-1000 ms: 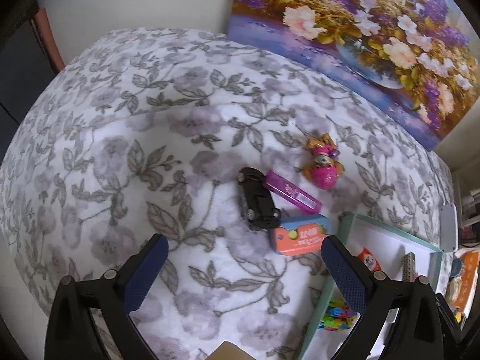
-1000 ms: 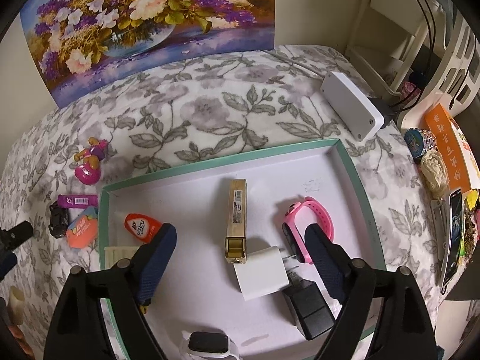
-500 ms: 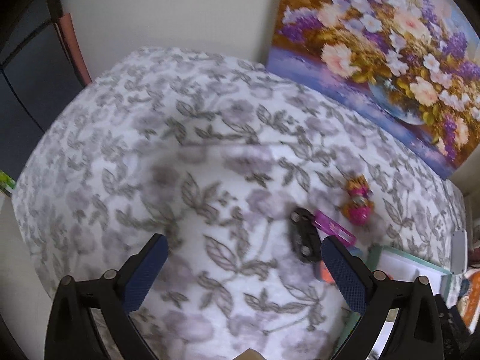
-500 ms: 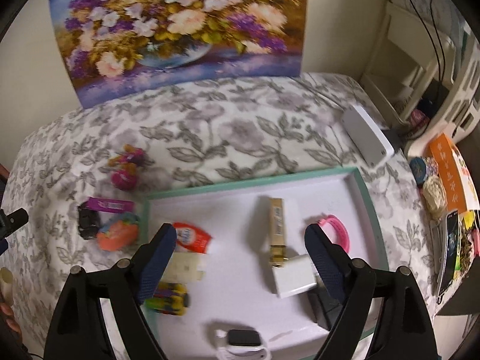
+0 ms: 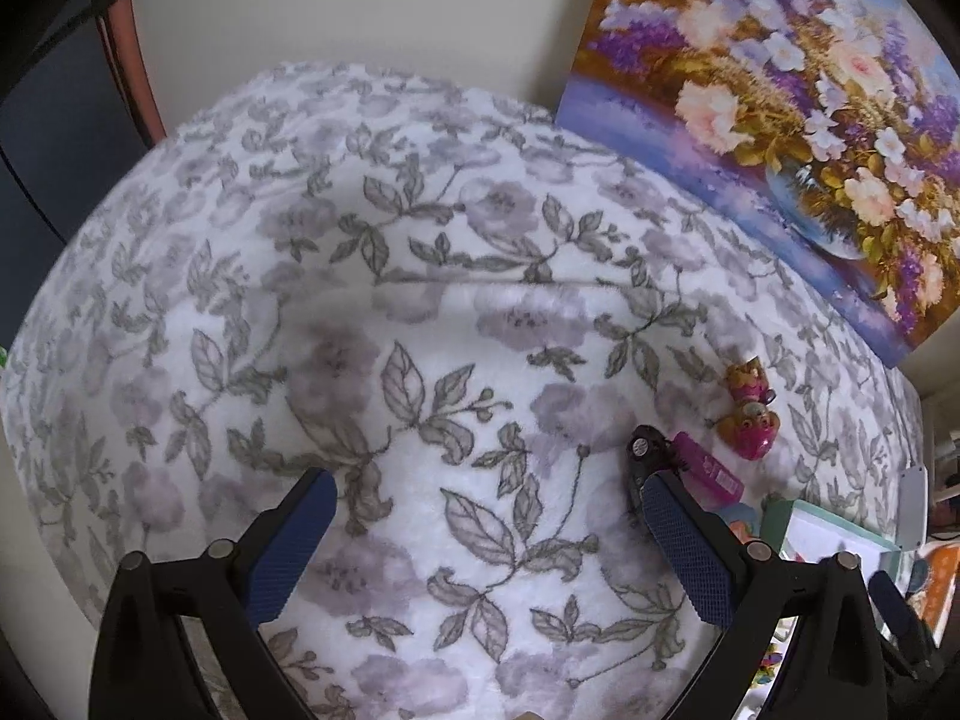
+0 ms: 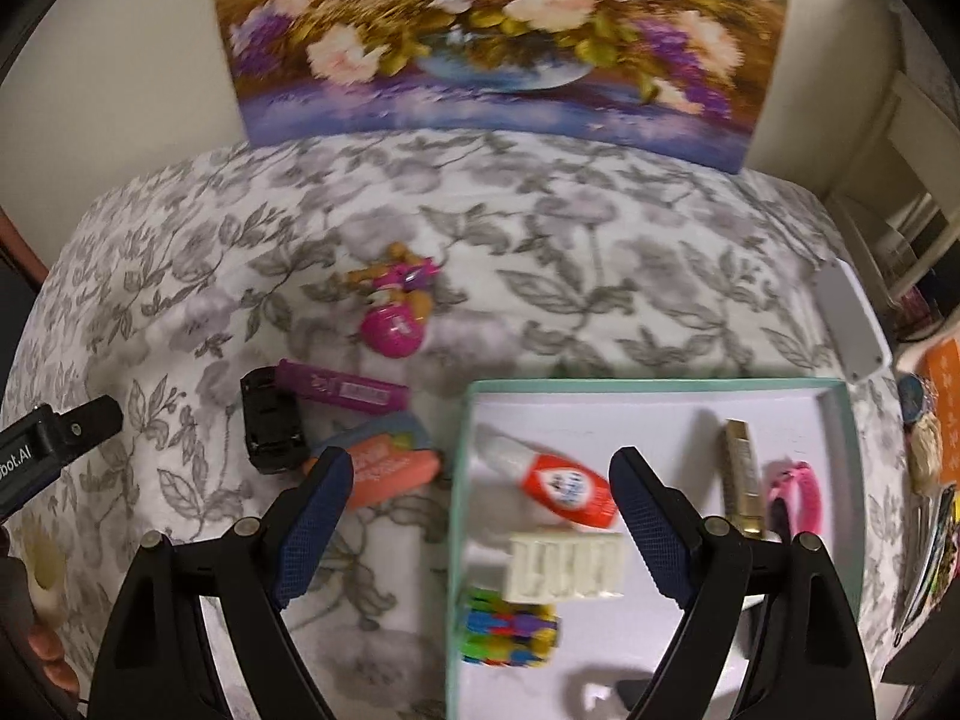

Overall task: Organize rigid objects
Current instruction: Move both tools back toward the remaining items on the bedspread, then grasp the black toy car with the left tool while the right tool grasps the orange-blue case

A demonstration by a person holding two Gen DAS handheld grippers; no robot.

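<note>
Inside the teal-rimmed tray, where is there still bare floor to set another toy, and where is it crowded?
In the right wrist view the tray is bare along its far edge, between the orange bottle and gold bar. The near-left corner is crowded: white block and multicoloured toy sit close together. The pink band fills the right side.
</note>
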